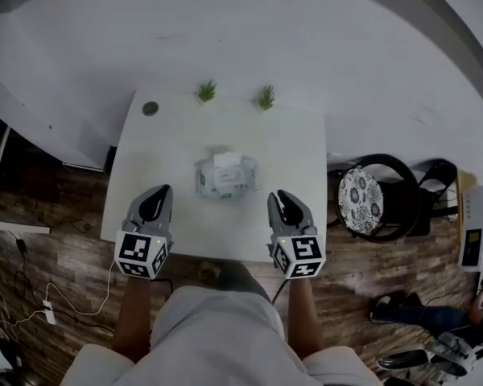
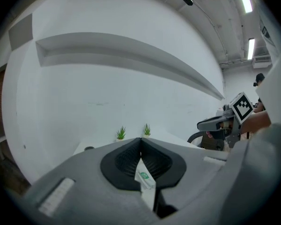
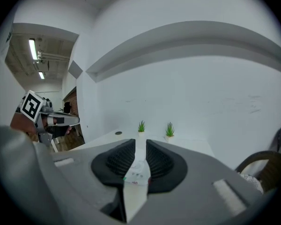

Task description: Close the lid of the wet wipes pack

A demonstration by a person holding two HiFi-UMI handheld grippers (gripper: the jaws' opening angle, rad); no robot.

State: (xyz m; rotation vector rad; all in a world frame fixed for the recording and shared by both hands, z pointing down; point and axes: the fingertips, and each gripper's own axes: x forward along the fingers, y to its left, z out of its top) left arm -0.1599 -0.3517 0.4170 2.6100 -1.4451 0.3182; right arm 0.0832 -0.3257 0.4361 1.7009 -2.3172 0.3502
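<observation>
A white table (image 1: pixel 294 139) fills the middle of the head view, set against a white wall, with wood-patterned flooring seen at the lower left and right. A dark chair (image 1: pixel 396 170) with a black-and-white patterned round cushion is placed just beside the table's right edge.

The left gripper (image 1: pixel 163 191) is held over the table's lower left edge; in its own view the jaw tips are seen pressed together, with nothing clamped between them. The right gripper (image 1: pixel 278 196) is held over the lower right edge; its jaws are parted by a narrow gap, and nothing is gripped. Black-and-white square markers are carried on each gripper's cube.

The wet wipes pack (image 1: pixel 224 177) is laid at the table's centre, between the two grippers and well apart from both. Its white lid (image 1: pixel 225 160) appears lifted at the far side. A green label is borne on the pack, but its print cannot be read.

Two small green plants (image 1: pixel 207 92) (image 1: pixel 265 98) are stood at the table's upper edge, and a small dark round object (image 1: pixel 150 108) is seen at the upper left corner.
</observation>
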